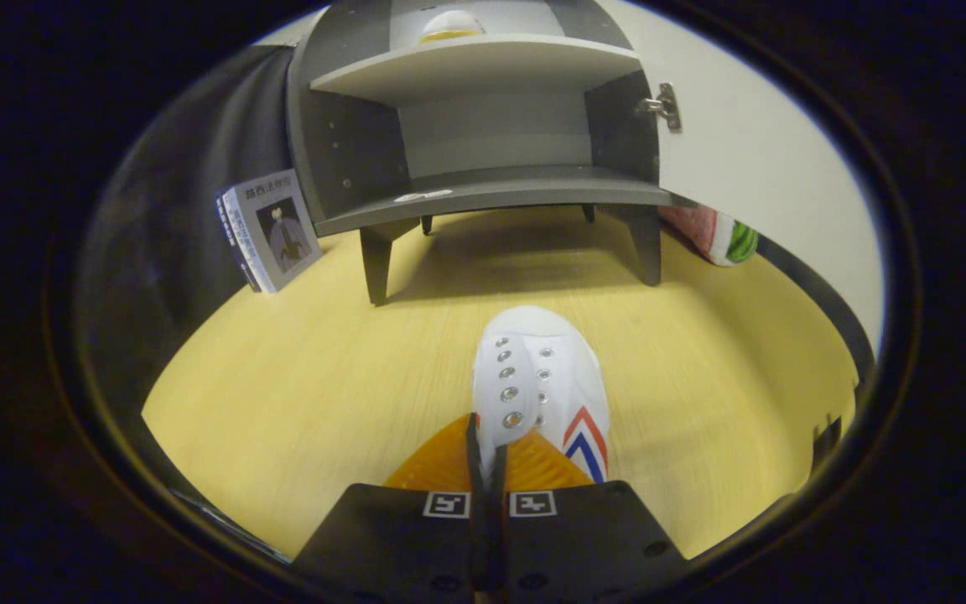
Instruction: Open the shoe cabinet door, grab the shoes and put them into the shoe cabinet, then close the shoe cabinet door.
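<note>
A white shoe (563, 373) with metal eyelets and a red-and-blue chevron points toward the cabinet, toe away from me. My gripper (487, 449) is shut on the shoe's eyelet edge near its opening, both fingers pinching it. The grey shoe cabinet (483, 197) stands beyond the shoe on short legs. Its white door (751, 143) is swung open to the right, hinge showing. The lower shelf is bare except for a small white mark. Another white shoe (449, 25) sits on the shelf above.
A stack of books (269, 231) leans against the black cloth left of the cabinet. A watermelon-patterned object (722, 235) lies behind the open door on the right. Yellow wooden floor (298, 369) stretches between me and the cabinet.
</note>
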Available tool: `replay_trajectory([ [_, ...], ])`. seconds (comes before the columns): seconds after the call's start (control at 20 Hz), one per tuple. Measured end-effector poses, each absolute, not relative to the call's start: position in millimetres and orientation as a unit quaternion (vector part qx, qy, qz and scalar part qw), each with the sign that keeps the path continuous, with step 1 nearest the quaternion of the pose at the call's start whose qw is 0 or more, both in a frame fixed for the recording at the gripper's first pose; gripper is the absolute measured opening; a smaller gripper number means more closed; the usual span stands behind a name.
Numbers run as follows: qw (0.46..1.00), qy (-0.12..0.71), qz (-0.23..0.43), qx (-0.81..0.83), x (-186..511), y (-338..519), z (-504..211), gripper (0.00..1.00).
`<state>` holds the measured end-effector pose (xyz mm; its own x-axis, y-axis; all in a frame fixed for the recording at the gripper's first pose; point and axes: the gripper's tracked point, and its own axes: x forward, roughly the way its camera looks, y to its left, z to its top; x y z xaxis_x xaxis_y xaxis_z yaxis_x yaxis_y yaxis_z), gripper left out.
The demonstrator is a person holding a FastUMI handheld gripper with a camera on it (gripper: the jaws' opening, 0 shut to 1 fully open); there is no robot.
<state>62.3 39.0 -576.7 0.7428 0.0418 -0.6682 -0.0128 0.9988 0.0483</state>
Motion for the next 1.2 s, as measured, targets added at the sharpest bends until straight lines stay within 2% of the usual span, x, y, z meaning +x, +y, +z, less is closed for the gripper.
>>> replay_trajectory([
  [0.4,0.941,0.333,0.036,0.037,64.5,36.9,-503.7,0.03],
  [0.8,0.961,0.27,0.054,0.006,85.3,33.8,-309.1,0.03],
  [1.0,0.97,0.236,0.049,-0.046,122.9,26.7,-241.8,0.02],
  [1.2,0.978,0.201,0.029,-0.056,189.3,24.2,-205.1,0.02],
])
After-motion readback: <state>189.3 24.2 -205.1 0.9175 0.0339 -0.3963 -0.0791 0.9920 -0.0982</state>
